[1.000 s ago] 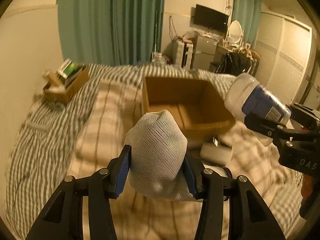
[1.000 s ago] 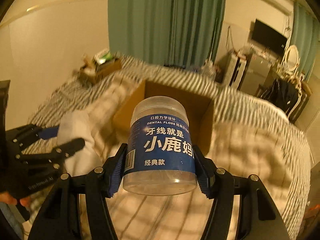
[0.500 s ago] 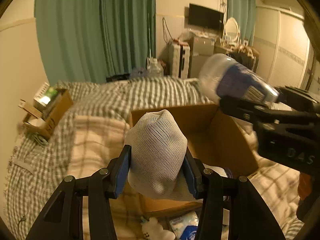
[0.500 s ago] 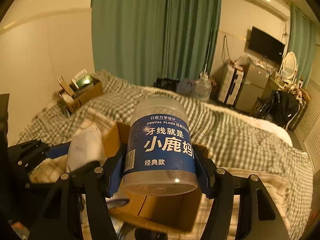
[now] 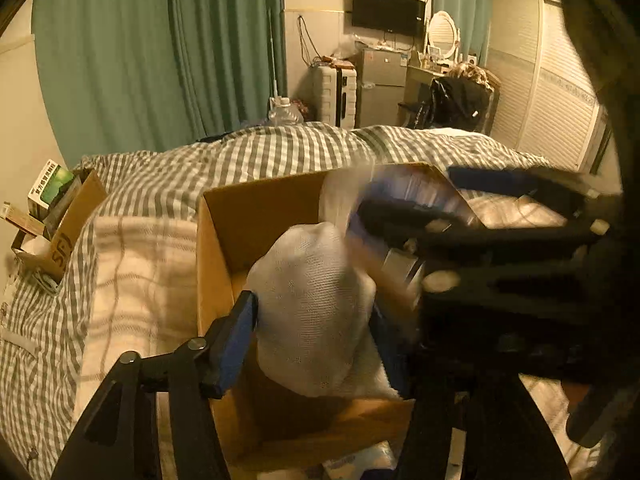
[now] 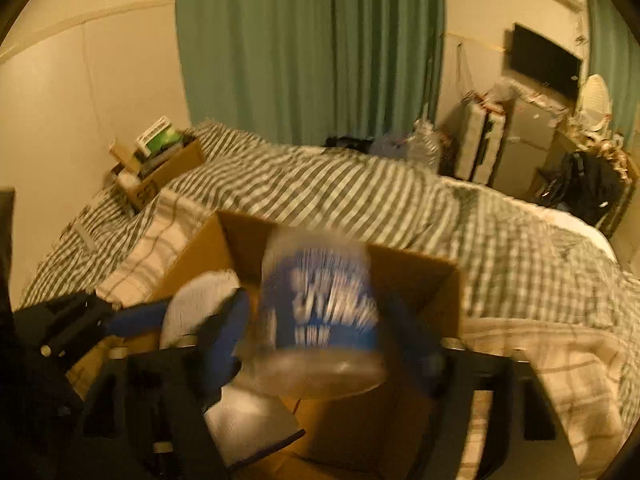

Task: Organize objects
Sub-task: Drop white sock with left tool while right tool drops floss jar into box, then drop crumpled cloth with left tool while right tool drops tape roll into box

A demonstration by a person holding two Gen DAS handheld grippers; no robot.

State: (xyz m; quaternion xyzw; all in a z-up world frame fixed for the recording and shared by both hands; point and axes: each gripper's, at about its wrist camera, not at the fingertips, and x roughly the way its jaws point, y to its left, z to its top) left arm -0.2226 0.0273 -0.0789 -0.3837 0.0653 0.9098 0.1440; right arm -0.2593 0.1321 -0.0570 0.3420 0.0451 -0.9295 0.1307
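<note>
An open cardboard box (image 5: 248, 216) (image 6: 412, 276) lies on the bed right below both grippers. The white mesh bundle (image 5: 312, 312) (image 6: 196, 304) hangs over the box's inside between the blue pads of my left gripper (image 5: 312, 308). Its jaws are opening, and a thin gap shows at the left pad. A clear jar with a blue label (image 6: 320, 312) (image 5: 400, 200) is motion-blurred between the fingers of my right gripper (image 6: 320, 320). Those jaws are opening too, and the pads stand off the jar's sides above the box. The two grippers crowd each other over the box.
A small cardboard box of packets (image 5: 68, 224) (image 6: 160, 160) sits at the bed's far left by the wall. Grey checked bedding (image 5: 240, 152) and a cream plaid blanket (image 5: 140, 272) surround the big box. Blue-and-white packs (image 5: 360, 460) lie below its near wall.
Both grippers came forward and down over the open box. Their jaws have widened off the bundle and the jar, and the jar now blurs and tilts between the right fingers.
</note>
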